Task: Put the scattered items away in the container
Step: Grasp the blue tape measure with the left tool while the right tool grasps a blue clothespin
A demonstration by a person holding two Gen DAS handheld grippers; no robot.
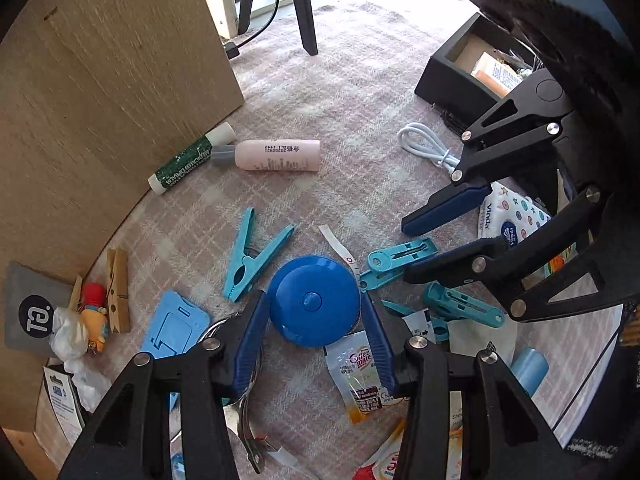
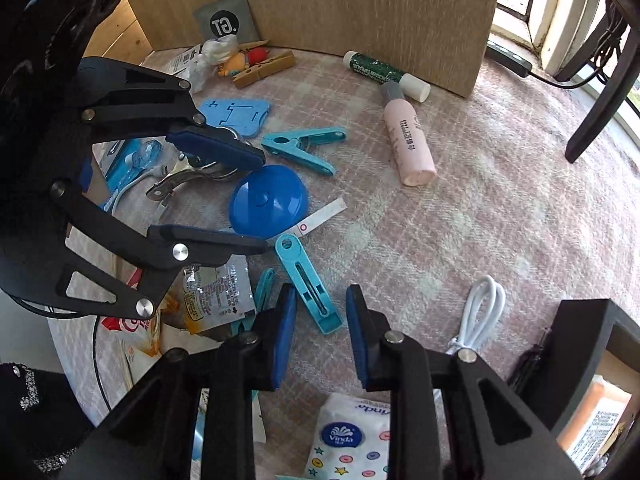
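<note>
Scattered items lie on the plaid desk (image 1: 360,92). The black container (image 1: 452,80) holds an orange-and-white packet (image 1: 494,74), partly hidden. The left gripper (image 1: 316,312) brackets the blue tape measure (image 1: 314,300), pads just beside it; contact unclear. The right gripper (image 2: 320,320) is open over a teal clip (image 2: 310,284). Only the right view shows the tissue pack (image 2: 352,440) clearly.

Black claw (image 1: 316,320) linkages, silver rivets, blue pads (image 1: 250,340).

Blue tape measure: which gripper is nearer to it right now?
Left. The left gripper has a finger on each side of the blue tape measure. The right gripper hangs open beside it, over a teal clip.
</note>
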